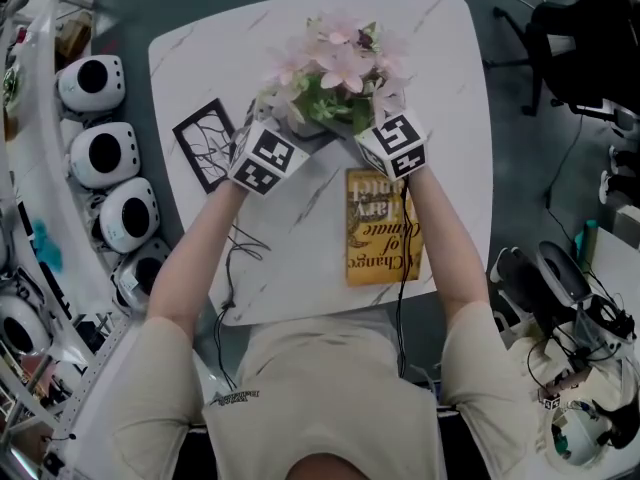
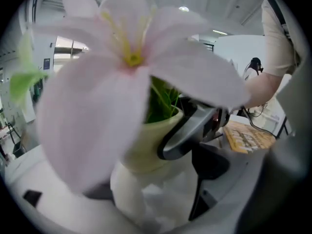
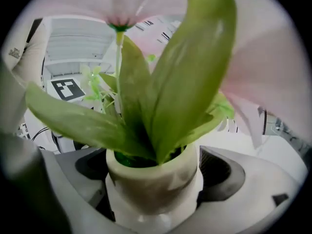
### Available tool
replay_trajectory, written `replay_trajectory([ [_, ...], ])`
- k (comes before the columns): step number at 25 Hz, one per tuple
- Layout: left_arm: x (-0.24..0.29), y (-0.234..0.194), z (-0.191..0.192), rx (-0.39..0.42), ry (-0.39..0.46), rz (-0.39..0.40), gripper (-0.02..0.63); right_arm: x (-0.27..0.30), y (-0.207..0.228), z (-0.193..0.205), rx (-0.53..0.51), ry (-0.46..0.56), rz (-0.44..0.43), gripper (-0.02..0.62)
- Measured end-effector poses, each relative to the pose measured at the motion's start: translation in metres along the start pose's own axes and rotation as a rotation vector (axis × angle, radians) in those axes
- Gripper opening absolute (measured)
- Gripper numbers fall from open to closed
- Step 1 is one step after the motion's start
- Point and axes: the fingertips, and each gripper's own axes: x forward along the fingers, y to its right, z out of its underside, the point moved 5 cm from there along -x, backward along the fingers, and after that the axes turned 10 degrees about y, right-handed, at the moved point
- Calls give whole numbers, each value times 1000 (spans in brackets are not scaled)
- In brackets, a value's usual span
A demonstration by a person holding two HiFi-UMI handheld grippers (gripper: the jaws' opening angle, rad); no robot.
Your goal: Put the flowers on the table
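Pink fabric petals (image 2: 122,82) crowd my left gripper (image 2: 161,179), seemingly clamped on the pale round pot (image 3: 146,184) that my right gripper (image 3: 156,167) jaws firmly hug; placing step, so lower it level onto the white marble table (image 1: 440,88).

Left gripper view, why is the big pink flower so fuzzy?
Left gripper view: the flower is very close to the lens, so out of focus, and the edges curve. Right gripper view: the petals blur too, the pot is sharper. Head view: the table looks sharp, evenly lit.
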Motion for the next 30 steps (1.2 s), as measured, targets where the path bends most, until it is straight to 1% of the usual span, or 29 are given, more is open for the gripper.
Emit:
replay_trajectory([
  [7,-3,4,-15,-2,59,-1,489,-13,2,-10,-46,34,24,546],
  [12,-10,10,-22,-30,86,-10,489,-27,0,-19,-49,43,39,546],
  [17,-26,12,-35,-20,92,-27,489,-41,-7,-36,-73,38,47,546],
  [21,-47,19,-48,-28,93,-52,489,-60,-18,-52,-70,42,61,546],
  [24,-64,21,-62,-63,115,-73,489,-76,-24,-68,-65,47,85,546],
  [27,-79,23,-79,-132,153,-83,489,-92,-31,-87,-55,64,107,546],
  [30,-93,27,-93,-151,160,-84,489,-106,-37,-107,-62,71,121,546],
])
